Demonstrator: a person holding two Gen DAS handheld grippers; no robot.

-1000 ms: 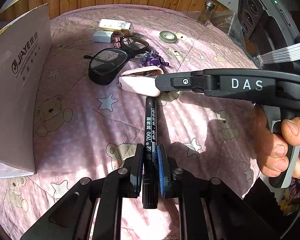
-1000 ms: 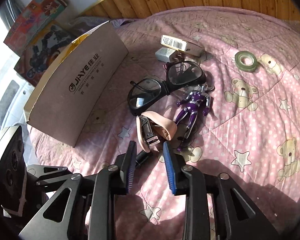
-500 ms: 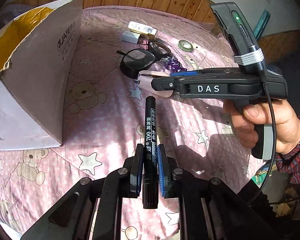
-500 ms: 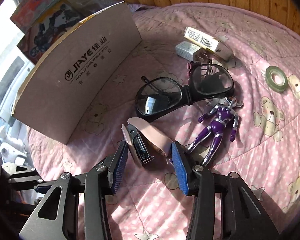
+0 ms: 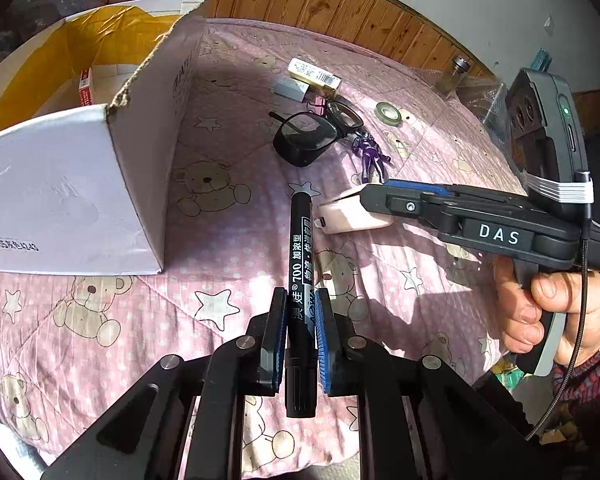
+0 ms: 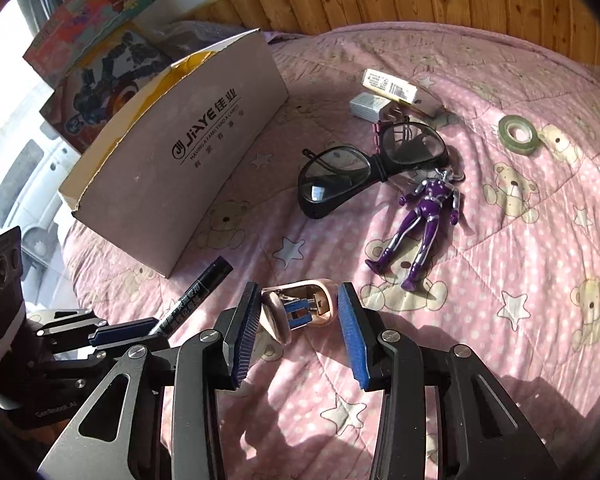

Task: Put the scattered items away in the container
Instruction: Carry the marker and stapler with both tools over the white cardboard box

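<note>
My left gripper (image 5: 300, 320) is shut on a black marker (image 5: 300, 248), held in the air pointing away, just right of the open cardboard box (image 5: 80, 184). From the right wrist view, the left gripper (image 6: 140, 328) and the marker (image 6: 196, 296) hover near the box's (image 6: 188, 152) near corner. My right gripper (image 6: 298, 292) is open, its blue pads on either side of a pink stapler (image 6: 300, 312) lying on the bedspread. I cannot tell whether the pads touch it. In the left wrist view the stapler (image 5: 348, 216) pokes out past the right gripper's (image 5: 368, 196) tip.
Black glasses (image 6: 372, 168), a purple figure (image 6: 428, 220), a tape roll (image 6: 518, 134), a white carton (image 6: 388, 86) and a grey charger (image 6: 370, 106) lie on the pink bedspread (image 6: 520, 280). A red packet (image 5: 85, 92) sits inside the box. Toy boxes (image 6: 92, 40) stand behind it.
My left gripper has risen with the marker and now looks into the box. My right gripper has come down around the stapler, which has rolled onto its side.
</note>
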